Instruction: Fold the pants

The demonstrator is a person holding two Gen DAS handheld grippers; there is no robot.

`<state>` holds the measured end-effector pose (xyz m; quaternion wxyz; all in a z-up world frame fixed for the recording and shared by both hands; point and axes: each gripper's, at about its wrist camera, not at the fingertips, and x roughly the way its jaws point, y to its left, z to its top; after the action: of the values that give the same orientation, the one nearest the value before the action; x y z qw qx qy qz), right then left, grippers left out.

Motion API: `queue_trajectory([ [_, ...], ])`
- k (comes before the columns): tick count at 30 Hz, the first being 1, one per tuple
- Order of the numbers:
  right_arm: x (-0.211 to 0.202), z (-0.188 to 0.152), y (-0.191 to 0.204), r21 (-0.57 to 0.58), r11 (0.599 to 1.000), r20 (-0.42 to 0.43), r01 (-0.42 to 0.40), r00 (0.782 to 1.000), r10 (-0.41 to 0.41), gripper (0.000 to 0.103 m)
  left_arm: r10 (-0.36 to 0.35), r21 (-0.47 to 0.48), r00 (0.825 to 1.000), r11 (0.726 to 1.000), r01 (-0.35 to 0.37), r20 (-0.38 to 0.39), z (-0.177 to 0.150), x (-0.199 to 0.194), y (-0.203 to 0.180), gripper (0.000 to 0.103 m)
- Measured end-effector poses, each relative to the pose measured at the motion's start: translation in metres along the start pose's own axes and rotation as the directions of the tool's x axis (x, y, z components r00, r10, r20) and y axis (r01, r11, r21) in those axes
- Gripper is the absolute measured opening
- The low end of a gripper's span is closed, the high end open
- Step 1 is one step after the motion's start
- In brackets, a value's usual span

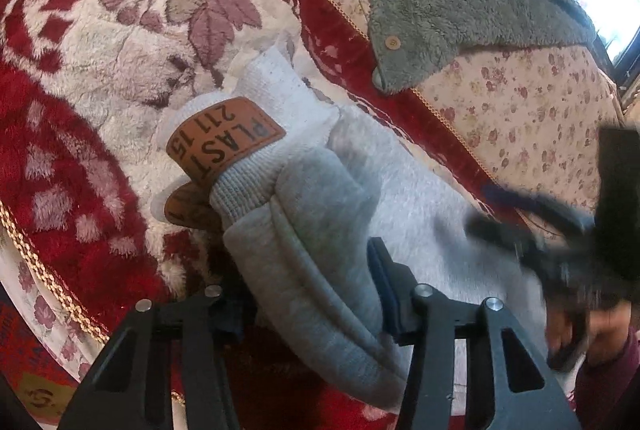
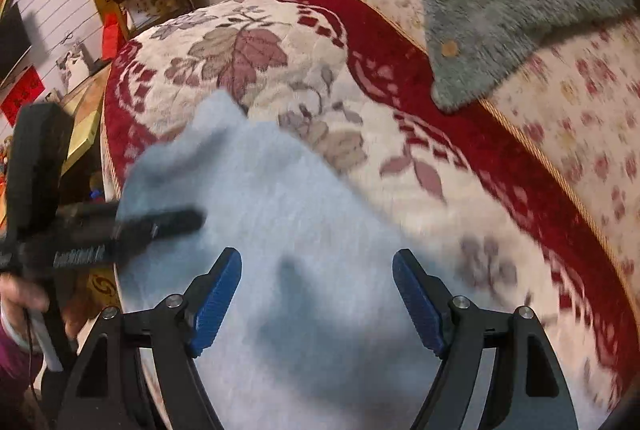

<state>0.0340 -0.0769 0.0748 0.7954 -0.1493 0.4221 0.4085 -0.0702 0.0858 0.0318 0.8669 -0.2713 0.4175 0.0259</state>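
The grey pants [image 1: 320, 230] lie bunched on the red-and-cream floral blanket [image 1: 100, 41], ribbed cuffs and brown leather labels [image 1: 226, 139] turned up. My left fingers [image 1: 312, 294] pinch a thick fold of them; my right fingers [image 2: 316, 300] hang wide apart above the flat grey cloth, gripping nothing. Bare blanket spreads beyond. A green fleece jacket [image 1: 460, 9] lies apart on the flowered sheet.

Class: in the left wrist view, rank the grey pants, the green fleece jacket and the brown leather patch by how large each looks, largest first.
1. Grey pants, though closeness to the camera enlarges them.
2. Green fleece jacket.
3. Brown leather patch.
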Motion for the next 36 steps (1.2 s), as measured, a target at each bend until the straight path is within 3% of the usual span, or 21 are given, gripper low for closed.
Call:
queue_trajectory([
  [3,0.020,0.029,0.004,-0.095,0.993,-0.031,-0.073,0.997,0.071,0.088,-0.011,-0.012,1.000,1.000,0.011,-0.008,-0.002,0.001,0.003,0.054],
  [8,0.065,0.059,0.014,-0.213,0.966,-0.141,-0.148,0.983,0.119,0.089,-0.014,-0.031,1.000,0.999,0.014,-0.012,-0.002,0.004,0.013,0.074],
  [10,0.083,0.067,0.013,-0.224,0.957,-0.180,-0.185,0.973,0.146,0.089,-0.025,-0.047,0.999,0.999,0.024,-0.025,-0.003,0.007,0.019,0.076],
  [15,0.127,0.077,0.008,-0.186,0.930,-0.297,-0.316,0.921,0.253,0.089,-0.025,-0.031,0.999,0.999,0.024,-0.032,-0.002,0.012,0.019,0.077],
  [18,0.140,0.075,0.011,-0.185,0.919,-0.310,-0.349,0.908,0.282,0.088,-0.015,-0.015,0.999,1.000,0.014,-0.037,-0.001,0.018,0.016,0.076],
  [19,0.140,0.074,0.013,-0.199,0.913,-0.309,-0.357,0.907,0.288,0.084,-0.006,-0.008,0.999,1.000,0.006,-0.031,0.000,0.018,0.014,0.073],
  [21,0.134,0.071,0.020,-0.235,0.889,-0.294,-0.393,0.900,0.320,0.056,0.007,0.023,1.000,1.000,-0.007,-0.020,0.002,0.018,0.010,0.054],
  [24,0.118,0.064,0.040,-0.349,0.872,-0.269,-0.344,0.928,0.259,0.033,0.026,0.043,0.999,0.999,-0.025,-0.022,0.003,0.017,0.002,0.040],
  [26,0.110,0.064,0.046,-0.377,0.874,-0.258,-0.308,0.941,0.220,0.028,0.048,0.064,0.999,0.997,-0.047,-0.011,0.005,0.011,-0.008,0.034],
  [36,0.022,0.076,0.042,-0.408,0.883,-0.099,-0.234,0.972,0.212,0.025,0.092,0.173,0.989,0.979,-0.110,0.113,0.013,-0.041,-0.062,0.031],
])
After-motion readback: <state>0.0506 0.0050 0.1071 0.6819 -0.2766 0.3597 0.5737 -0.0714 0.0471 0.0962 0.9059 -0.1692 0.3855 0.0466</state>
